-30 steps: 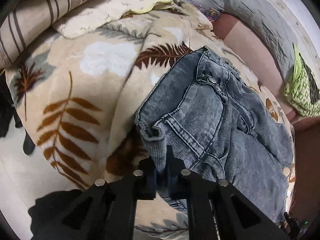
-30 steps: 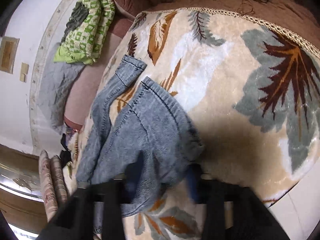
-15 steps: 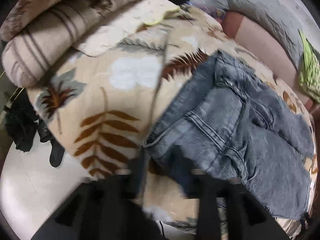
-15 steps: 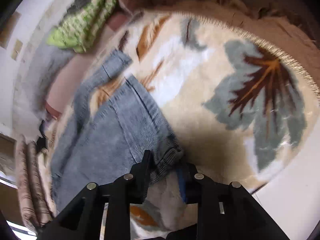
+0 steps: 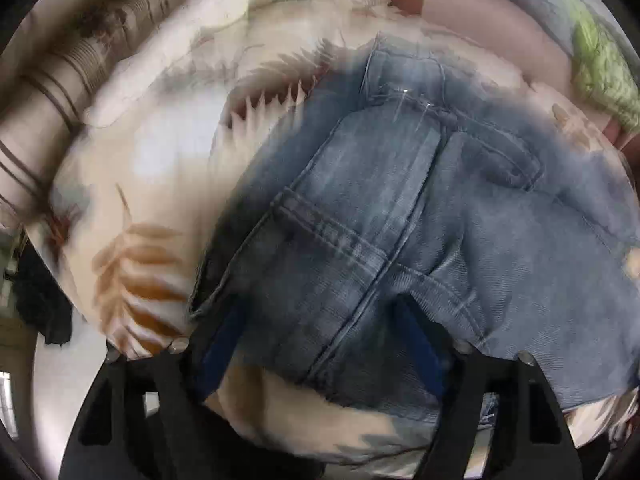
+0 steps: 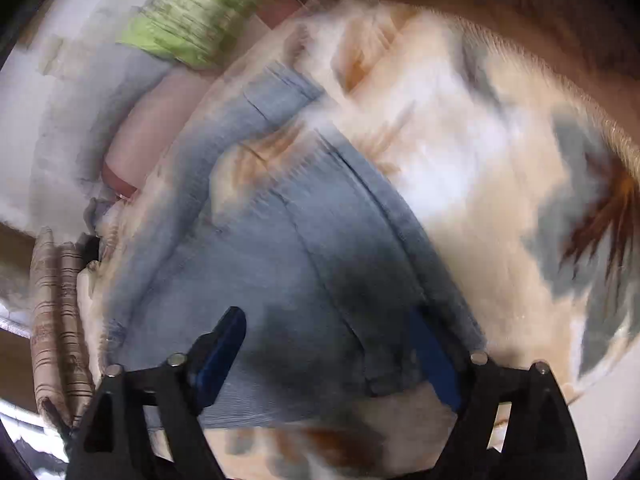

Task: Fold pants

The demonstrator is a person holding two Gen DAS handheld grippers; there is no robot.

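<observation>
Across the leaf-print blanket (image 5: pixel 152 168) lie the jeans (image 5: pixel 400 208), both my grippers, left (image 5: pixel 320 344) and right (image 6: pixel 328 344), angled steeply down over them, fingers opening wide, gripping nothing.

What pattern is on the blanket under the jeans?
Cream blanket with brown and grey-blue leaf prints, clearest in the right wrist view.

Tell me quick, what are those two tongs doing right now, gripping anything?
Left tongs: opening, pads spread, blue denim pants lying between them, not gripped.
Right tongs: opening too, wide apart over the same pants, gripping nothing.
</observation>
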